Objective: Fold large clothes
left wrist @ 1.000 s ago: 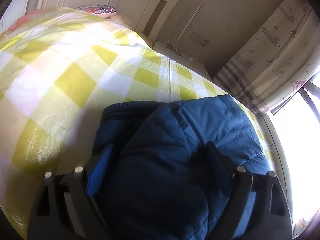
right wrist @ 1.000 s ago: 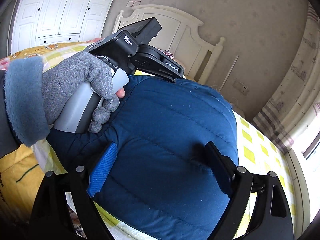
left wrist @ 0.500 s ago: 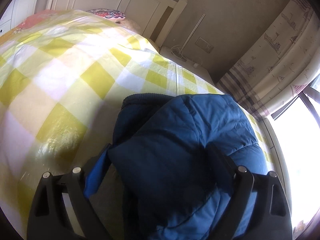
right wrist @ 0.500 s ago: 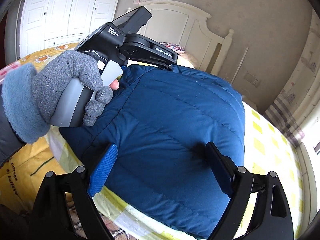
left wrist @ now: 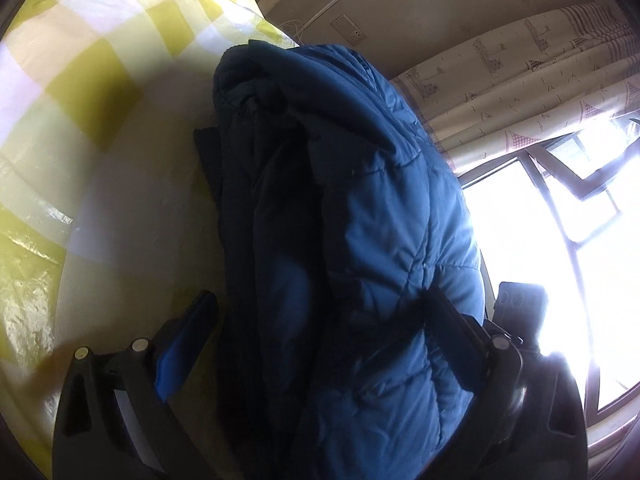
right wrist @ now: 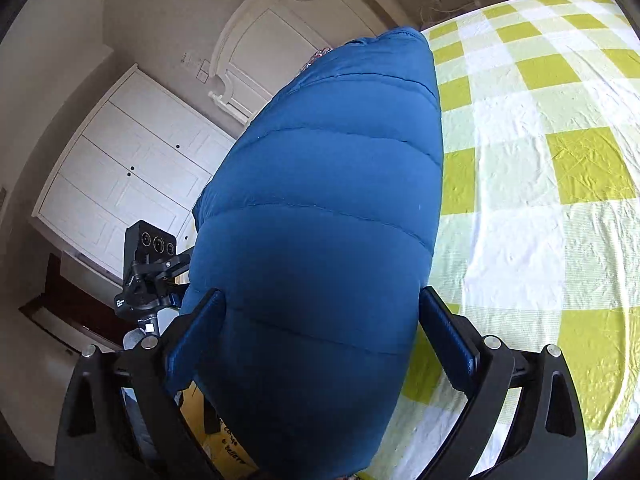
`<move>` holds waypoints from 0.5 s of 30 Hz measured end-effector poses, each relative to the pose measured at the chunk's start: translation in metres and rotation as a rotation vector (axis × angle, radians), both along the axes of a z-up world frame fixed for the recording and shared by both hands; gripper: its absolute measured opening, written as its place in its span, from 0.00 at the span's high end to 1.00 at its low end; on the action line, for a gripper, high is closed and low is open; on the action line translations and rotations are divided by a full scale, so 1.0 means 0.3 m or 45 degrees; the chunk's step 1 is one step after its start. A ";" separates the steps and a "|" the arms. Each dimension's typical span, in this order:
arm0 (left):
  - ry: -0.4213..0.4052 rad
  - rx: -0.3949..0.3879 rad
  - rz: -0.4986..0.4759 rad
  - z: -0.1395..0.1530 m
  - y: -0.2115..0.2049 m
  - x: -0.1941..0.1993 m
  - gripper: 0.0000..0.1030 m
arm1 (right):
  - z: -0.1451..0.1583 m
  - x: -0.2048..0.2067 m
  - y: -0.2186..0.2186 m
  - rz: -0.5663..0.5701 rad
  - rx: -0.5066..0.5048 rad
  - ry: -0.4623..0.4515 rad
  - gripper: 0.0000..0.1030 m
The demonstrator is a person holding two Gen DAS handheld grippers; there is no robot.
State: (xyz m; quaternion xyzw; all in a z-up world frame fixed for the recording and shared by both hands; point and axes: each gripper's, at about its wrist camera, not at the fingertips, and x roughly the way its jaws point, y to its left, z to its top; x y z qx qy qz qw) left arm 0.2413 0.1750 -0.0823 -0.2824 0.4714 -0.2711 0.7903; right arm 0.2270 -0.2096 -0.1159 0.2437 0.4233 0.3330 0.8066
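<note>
We see both grippers' jaws opening around the puffy, quilted blue jacket point(right wrist: 320, 208); smooth checked sheet point(right wrist: 540, 168) beneath; left gripper point(left wrist: 320, 320), right gripper point(right wrist: 320, 320).

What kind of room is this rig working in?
Most likely a bedroom. The blue padded jacket sits on a bed with a yellow-and-white checked sheet, a white headboard stands at its far end, white wardrobe doors line the wall, and a patterned curtain hangs by a bright window.

Bulky jacket point(right wrist: 320, 208) blocks ahead; checked bedspread point(right wrist: 540, 168) beside lies open.
</note>
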 end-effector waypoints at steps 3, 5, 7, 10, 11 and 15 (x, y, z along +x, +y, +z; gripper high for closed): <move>0.007 -0.003 -0.064 -0.013 -0.022 0.012 0.02 | -0.002 0.032 0.040 0.001 -0.046 0.005 0.04; 0.008 -0.042 -0.092 -0.022 -0.047 0.013 0.14 | 0.007 0.020 0.043 -0.002 -0.048 -0.059 0.11; -0.070 -0.053 -0.067 -0.004 -0.053 -0.009 0.27 | 0.030 -0.020 0.046 -0.029 -0.105 -0.207 0.22; -0.221 -0.032 -0.029 0.053 -0.086 -0.039 0.43 | 0.073 -0.052 0.039 -0.098 -0.139 -0.373 0.27; -0.264 -0.041 -0.022 0.078 -0.103 -0.033 0.45 | 0.100 -0.056 0.032 -0.117 -0.150 -0.436 0.29; -0.379 -0.065 -0.042 0.204 -0.212 0.072 0.45 | 0.223 0.006 -0.084 -0.209 -0.118 -0.575 0.29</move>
